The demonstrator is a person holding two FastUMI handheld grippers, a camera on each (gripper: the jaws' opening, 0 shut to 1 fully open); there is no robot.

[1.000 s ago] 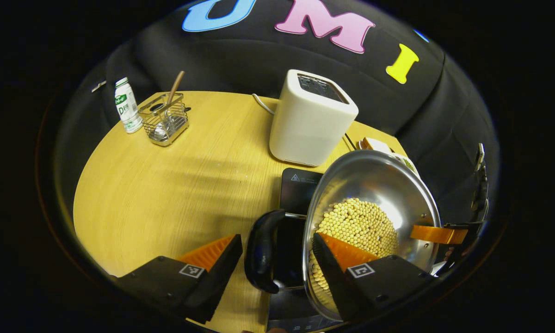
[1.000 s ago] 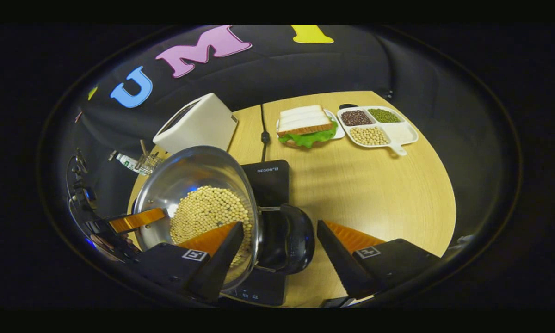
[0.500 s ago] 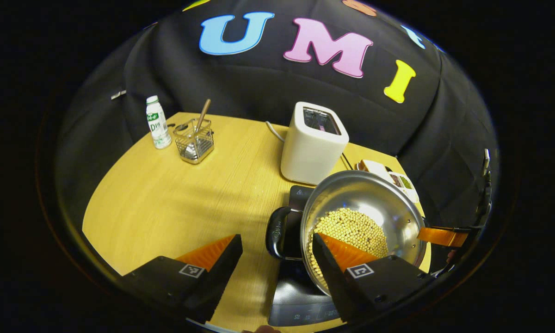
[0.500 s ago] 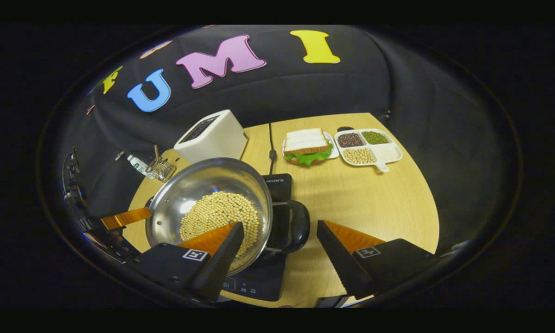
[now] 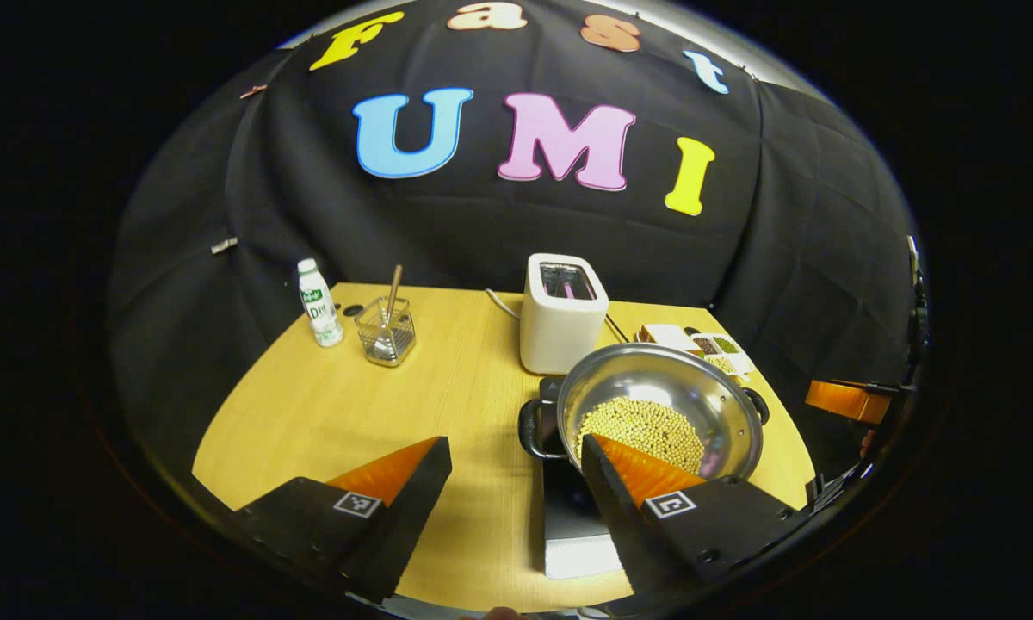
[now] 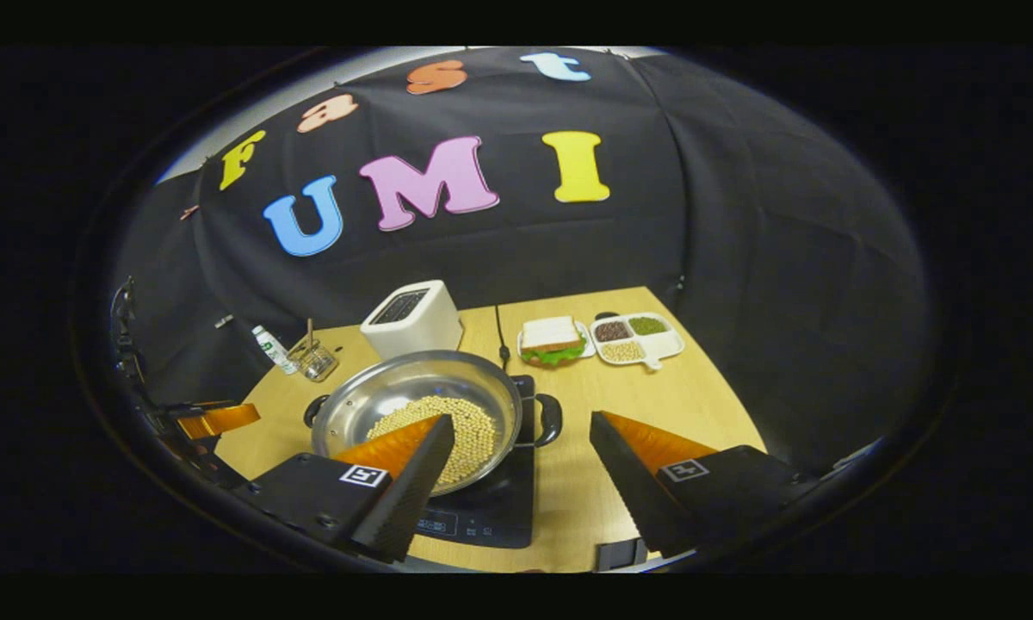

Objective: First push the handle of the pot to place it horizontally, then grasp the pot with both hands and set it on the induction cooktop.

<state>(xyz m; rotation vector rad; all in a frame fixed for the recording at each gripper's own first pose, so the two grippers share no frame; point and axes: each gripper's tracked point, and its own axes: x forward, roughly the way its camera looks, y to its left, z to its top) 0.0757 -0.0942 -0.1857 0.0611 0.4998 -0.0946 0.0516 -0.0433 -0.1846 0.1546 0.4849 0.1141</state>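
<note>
A steel pot (image 5: pixel 654 379) holding pale beans (image 5: pixel 646 422) sits level on the black induction cooktop (image 5: pixel 568 508). Its two black loop handles stick out sideways, one at the left (image 5: pixel 529 428) and one at the right (image 5: pixel 757 405). My left gripper (image 5: pixel 516 465) hangs open above and short of the pot, touching nothing. In the right gripper view the pot (image 6: pixel 405 387) rests on the cooktop (image 6: pixel 491 508), and my right gripper (image 6: pixel 521 456) stands open, clear of the handle (image 6: pixel 551 419). The other gripper (image 6: pixel 215 419) shows far left.
On the wooden table (image 5: pixel 353 405) a white toaster (image 5: pixel 562 314) stands just behind the pot. A small bottle (image 5: pixel 319 303) and a wire basket (image 5: pixel 386 330) are at the back left. A sandwich plate (image 6: pixel 553 338) and a divided tray (image 6: pixel 635 338) lie at the back right.
Both grippers have drawn back and up from the pot. Its handles, between the open fingers a second ago, now lie well ahead. The pot looks level and farther off.
</note>
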